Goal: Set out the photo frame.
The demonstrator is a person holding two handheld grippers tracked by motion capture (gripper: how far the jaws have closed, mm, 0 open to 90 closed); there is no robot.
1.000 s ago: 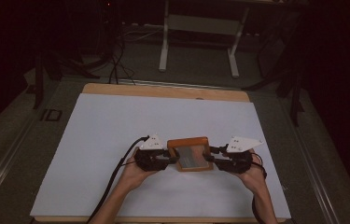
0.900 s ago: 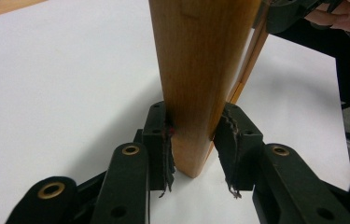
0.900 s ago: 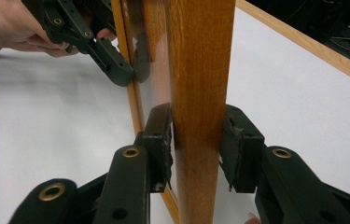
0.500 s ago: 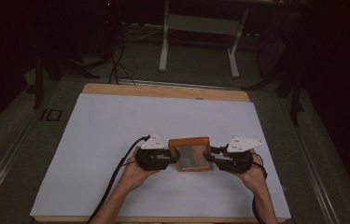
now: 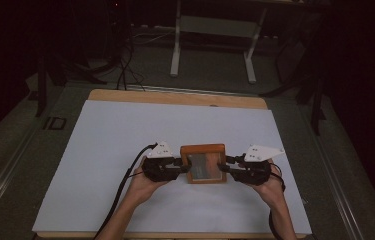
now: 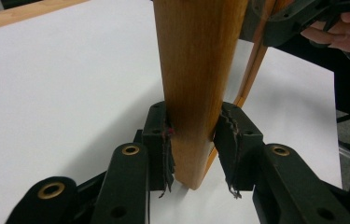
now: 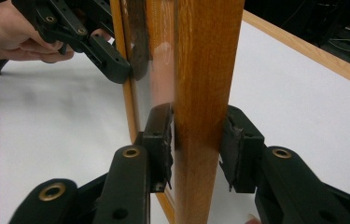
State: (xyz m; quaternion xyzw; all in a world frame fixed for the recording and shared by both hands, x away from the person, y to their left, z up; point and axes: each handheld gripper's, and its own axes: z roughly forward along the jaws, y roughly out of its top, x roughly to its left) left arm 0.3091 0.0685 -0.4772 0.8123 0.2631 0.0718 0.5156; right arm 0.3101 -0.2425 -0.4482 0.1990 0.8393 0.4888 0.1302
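A wooden picture frame (image 5: 203, 163) sits at about 6 o'clock on the white tabletop (image 5: 125, 130), near the person's edge. The left tool (image 5: 181, 163) clamps the frame's 9 o'clock side, pads pressed on the wood, while the right tool (image 5: 224, 165) clamps its 3 o'clock side in the same way

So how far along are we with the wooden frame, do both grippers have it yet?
Done: both grips look made. The left gripper clamps one side rail of the wooden frame, and the right gripper clamps the opposite rail. In hand: the frame is held between them near the front of the white table, seemingly just above it. Left: probably carrying or setting it down; no destination is visible.
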